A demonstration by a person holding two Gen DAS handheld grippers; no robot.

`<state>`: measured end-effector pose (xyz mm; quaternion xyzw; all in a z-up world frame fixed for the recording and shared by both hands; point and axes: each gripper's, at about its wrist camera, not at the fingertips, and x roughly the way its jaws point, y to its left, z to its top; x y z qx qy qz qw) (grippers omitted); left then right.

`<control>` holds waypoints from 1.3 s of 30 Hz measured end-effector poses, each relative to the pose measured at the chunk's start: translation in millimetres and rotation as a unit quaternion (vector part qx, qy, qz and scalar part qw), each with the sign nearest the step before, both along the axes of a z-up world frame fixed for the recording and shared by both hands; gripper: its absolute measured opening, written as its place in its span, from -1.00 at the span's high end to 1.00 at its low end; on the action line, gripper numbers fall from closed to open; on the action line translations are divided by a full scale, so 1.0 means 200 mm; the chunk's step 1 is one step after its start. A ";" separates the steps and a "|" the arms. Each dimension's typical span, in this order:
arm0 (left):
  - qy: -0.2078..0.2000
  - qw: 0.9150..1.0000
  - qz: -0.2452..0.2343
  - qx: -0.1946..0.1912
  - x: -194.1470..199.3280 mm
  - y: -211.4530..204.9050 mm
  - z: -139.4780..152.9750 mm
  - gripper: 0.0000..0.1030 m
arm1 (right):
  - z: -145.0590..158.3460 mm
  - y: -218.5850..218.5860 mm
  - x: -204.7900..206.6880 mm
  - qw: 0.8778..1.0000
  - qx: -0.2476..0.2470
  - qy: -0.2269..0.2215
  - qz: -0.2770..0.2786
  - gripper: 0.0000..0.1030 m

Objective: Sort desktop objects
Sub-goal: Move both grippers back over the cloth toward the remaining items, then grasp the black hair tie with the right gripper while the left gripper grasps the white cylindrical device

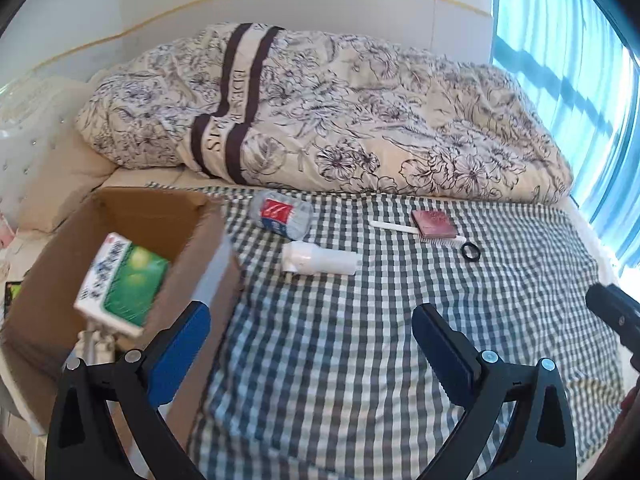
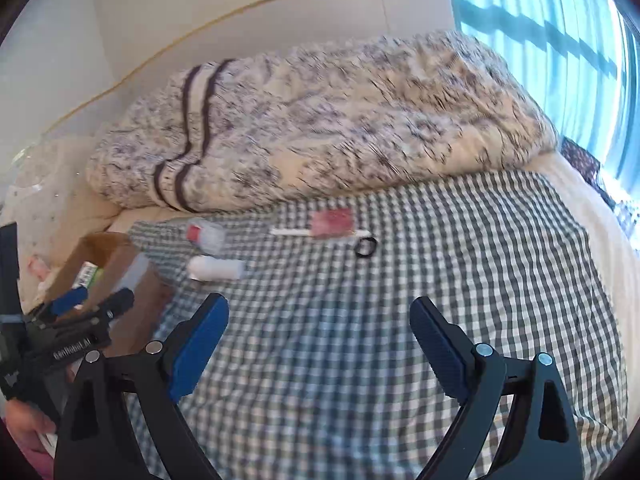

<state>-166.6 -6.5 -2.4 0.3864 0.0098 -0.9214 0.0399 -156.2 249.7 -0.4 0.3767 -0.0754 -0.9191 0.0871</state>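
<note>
Both claws are wide open and hold nothing: the left claw (image 1: 312, 344) and the right claw (image 2: 320, 340) hang over the checked cloth (image 1: 360, 360) on the bed. The right view is blurry. The green and white box (image 1: 124, 284) sits tilted at the cardboard box (image 1: 160, 216), which is cut off at the left. Farther off lie a white bottle (image 1: 320, 262), a crumpled pack (image 1: 282, 216), a comb (image 1: 400, 229), a red card (image 1: 434, 224) and a black ring (image 1: 471, 251). The flowered quilt (image 1: 340, 112) is behind.

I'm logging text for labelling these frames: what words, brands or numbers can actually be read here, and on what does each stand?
"EDEN" and a partly folded word ending "S": on the dark-striped band of the floral quilt.
"genRobot.AI", blurred: on the black left gripper body, seen from the right wrist view.
Green and white carton in the brown cardboard box: print blurred, unreadable.
Grey packet with red label: print too small to read.
</note>
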 end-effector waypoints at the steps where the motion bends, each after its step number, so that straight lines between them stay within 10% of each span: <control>1: -0.001 1.000 0.000 0.001 -0.03 0.01 -0.02 -1.00 | -0.04 0.02 -0.04 1.000 0.002 -0.008 -0.002 -0.80; 21: -0.068 0.997 0.023 -0.013 -0.73 -0.01 -0.62 -1.00 | -0.62 -0.04 -0.81 0.996 0.048 -0.076 0.002 -0.79; 29: -0.032 0.997 0.046 -0.056 -0.68 0.02 -0.58 -1.00 | -0.75 -0.08 -0.96 0.994 0.068 -0.085 0.000 -0.79; 35: -0.033 0.997 0.057 -0.045 -0.64 0.02 -0.49 -1.00 | -0.75 -0.07 -0.98 0.990 0.114 -0.070 -0.033 0.26; 39: -0.074 0.992 0.100 0.006 -0.65 -0.04 -0.51 -1.00 | -0.78 -0.06 -0.94 0.992 0.114 -0.047 -0.041 0.36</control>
